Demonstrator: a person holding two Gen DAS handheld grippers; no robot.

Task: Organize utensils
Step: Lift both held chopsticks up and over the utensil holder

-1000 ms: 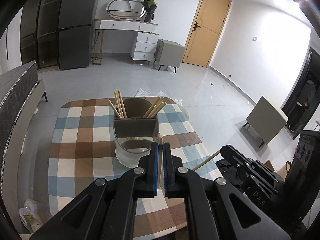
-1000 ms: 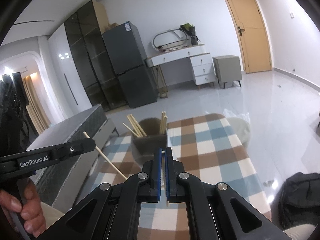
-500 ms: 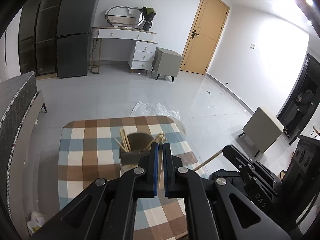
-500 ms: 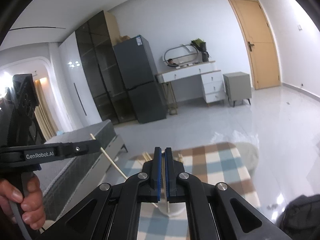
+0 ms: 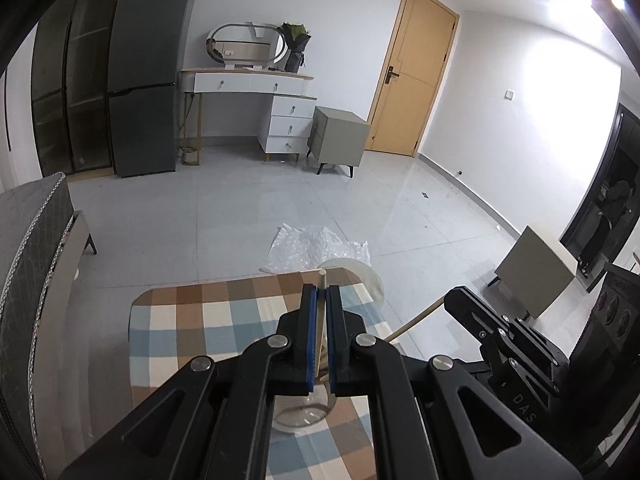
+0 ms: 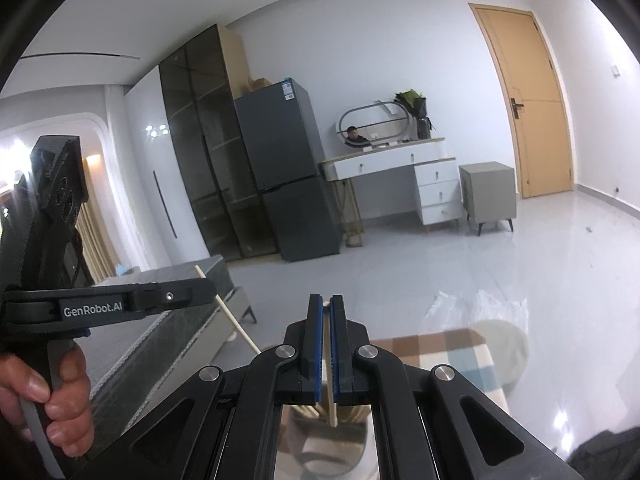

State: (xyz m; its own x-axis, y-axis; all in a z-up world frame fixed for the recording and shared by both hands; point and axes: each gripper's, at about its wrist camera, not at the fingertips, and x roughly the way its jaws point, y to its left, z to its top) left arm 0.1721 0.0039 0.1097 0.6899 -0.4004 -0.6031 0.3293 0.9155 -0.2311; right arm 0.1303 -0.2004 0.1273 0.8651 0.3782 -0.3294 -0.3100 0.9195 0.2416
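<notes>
Above the checked table (image 5: 224,320), the left gripper (image 5: 320,332) and right gripper (image 6: 327,344) each clench one pale wooden chopstick (image 5: 322,280), not yet dropped into the holder cup (image 6: 320,440) already holding others.

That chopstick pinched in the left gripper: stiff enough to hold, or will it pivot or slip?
Likely stiff: the chopstick looks straight past the left gripper with no visible sag. It looks thin and light, so weight shouldn't matter. It may pivot or slide, since the fingers pinch a smooth, narrow stick along one line.
</notes>
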